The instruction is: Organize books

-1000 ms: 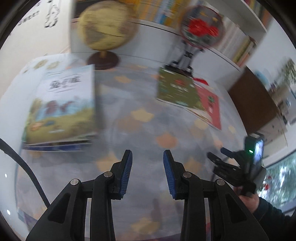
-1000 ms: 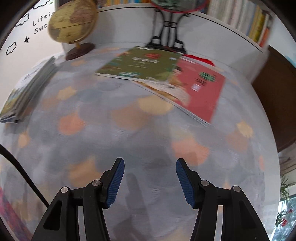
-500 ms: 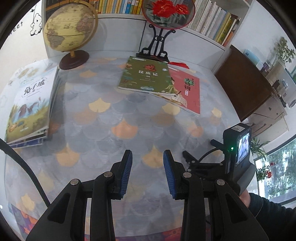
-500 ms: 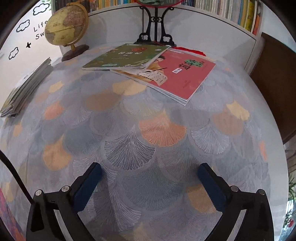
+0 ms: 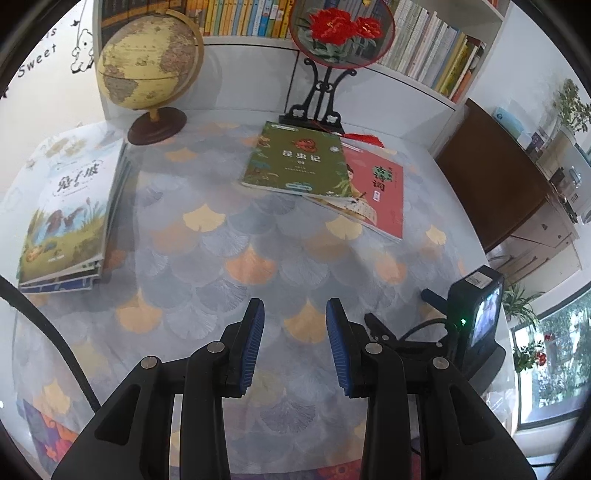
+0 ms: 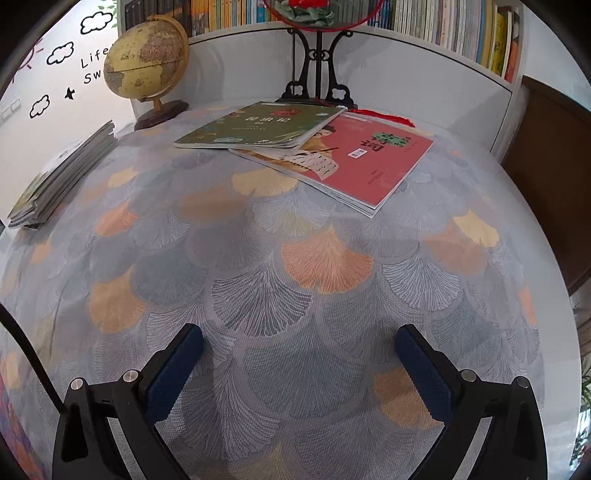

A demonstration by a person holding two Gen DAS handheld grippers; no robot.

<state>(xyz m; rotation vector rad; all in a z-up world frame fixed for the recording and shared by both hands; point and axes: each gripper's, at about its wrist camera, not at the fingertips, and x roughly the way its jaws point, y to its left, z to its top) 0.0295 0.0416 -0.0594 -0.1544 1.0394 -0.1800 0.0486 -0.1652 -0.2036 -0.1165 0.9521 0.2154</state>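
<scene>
A green book (image 5: pixel 295 162) lies at the back of the table, overlapping a red book (image 5: pixel 380 195) beneath it; both also show in the right wrist view, green book (image 6: pixel 258 123) on red book (image 6: pixel 369 158). A stack of picture books (image 5: pixel 66 214) sits at the left edge, seen side-on as the stack (image 6: pixel 62 177). My left gripper (image 5: pixel 295 345) hovers over bare cloth, its jaws a narrow gap apart with nothing between them. My right gripper (image 6: pixel 299 332) stands wide open and empty, well short of the red book.
A globe (image 5: pixel 147 62) and a round embroidered fan on a black stand (image 5: pixel 340 33) stand at the back, against a white bookshelf (image 6: pixel 461 22). The right gripper's camera body (image 5: pixel 480 314) is at the left gripper's right. A brown cabinet (image 5: pixel 491 177) flanks the table.
The right jaws have spread from a medium gap to full width. The left wrist view swung right and steadied, bringing the green and red books nearer the middle. The left jaws kept their gap.
</scene>
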